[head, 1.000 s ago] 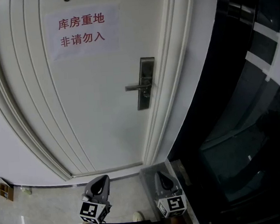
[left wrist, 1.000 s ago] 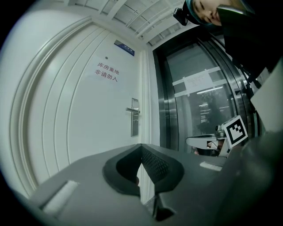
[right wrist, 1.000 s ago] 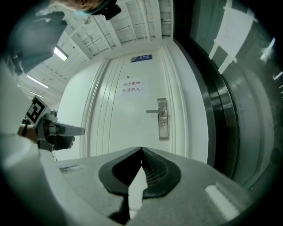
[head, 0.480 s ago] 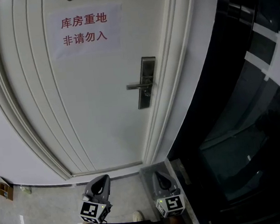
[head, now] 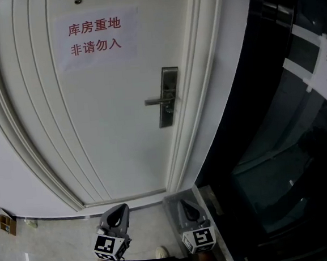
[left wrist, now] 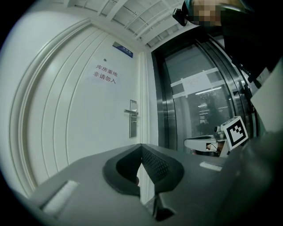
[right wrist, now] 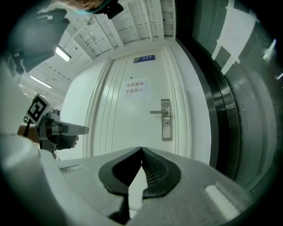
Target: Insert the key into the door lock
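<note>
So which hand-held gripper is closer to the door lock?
Right, slightly. In the head view the right hand-held gripper sits almost straight below the door lock; the left hand-held gripper is further off to the left.

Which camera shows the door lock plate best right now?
The right gripper view: the lock plate faces it squarely, with the keyhole visible under the handle. The head view shows it skewed; the left gripper view shows it small and oblique.
</note>
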### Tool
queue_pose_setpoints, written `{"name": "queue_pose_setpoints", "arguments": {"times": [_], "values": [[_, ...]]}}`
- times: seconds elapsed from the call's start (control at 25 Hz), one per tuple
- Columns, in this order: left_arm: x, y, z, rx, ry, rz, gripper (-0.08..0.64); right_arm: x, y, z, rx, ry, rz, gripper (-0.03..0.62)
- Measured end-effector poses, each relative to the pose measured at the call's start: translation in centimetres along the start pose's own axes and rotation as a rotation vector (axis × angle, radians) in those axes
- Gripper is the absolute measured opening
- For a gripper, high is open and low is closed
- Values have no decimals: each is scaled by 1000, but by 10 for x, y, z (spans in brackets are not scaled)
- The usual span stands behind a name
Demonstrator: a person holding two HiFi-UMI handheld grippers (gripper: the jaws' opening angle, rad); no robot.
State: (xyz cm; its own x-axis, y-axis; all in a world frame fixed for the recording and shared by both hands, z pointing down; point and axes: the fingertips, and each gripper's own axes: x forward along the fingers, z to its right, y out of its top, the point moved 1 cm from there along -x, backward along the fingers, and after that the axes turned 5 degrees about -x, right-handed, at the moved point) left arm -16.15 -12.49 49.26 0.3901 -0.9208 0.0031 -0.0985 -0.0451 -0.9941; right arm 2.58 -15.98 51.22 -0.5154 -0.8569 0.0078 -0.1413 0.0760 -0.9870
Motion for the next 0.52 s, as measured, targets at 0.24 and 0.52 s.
{"name": "queue_pose_setpoints", "arguments": {"times": [0.24, 0.52], "values": [[2, 1, 2, -3, 5, -2, 2, 0, 6, -1, 4, 11, 4, 2], [1, 1, 2, -8, 10, -1, 2, 0, 9, -6, 18, 32, 6, 2]]}}
